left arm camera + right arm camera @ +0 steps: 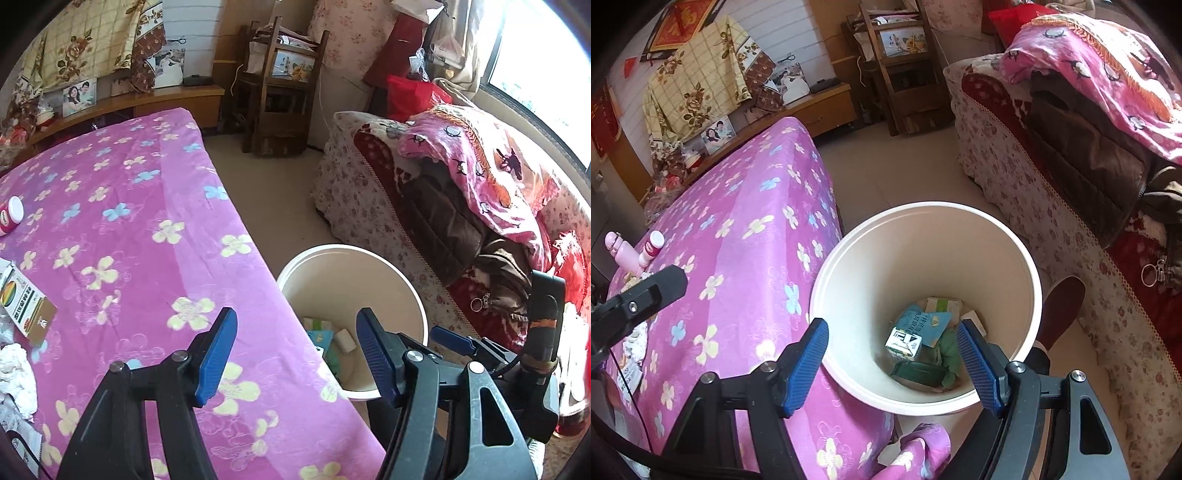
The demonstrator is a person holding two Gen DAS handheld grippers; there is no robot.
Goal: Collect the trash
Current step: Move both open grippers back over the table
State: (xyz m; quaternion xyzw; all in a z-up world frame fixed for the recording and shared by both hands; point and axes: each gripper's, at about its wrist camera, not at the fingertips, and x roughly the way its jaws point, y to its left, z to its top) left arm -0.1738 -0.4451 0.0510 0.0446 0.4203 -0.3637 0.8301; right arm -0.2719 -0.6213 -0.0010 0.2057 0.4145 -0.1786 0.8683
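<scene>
My right gripper (892,326) is open and empty right above the white bucket (923,206), which stands on the floor beside the table. In the bucket lie a blue packet (925,325), a white and green carton (903,343) and a dark green packet (916,371). My left gripper (295,321) is also open and empty, over the table's edge next to the bucket (351,251). On the pink flowered tablecloth (129,221) at the far left lie a brown and white box (26,310) and crumpled tissue (14,373). One of the right gripper's blue pads (450,338) shows beyond the bucket.
A red and white bottle (11,216) and a pink bottle (618,251) stand at the table's far side. A sofa (1052,221) piled with blankets and clothes is close on the bucket's right. A wooden chair (280,92) stands across the open floor.
</scene>
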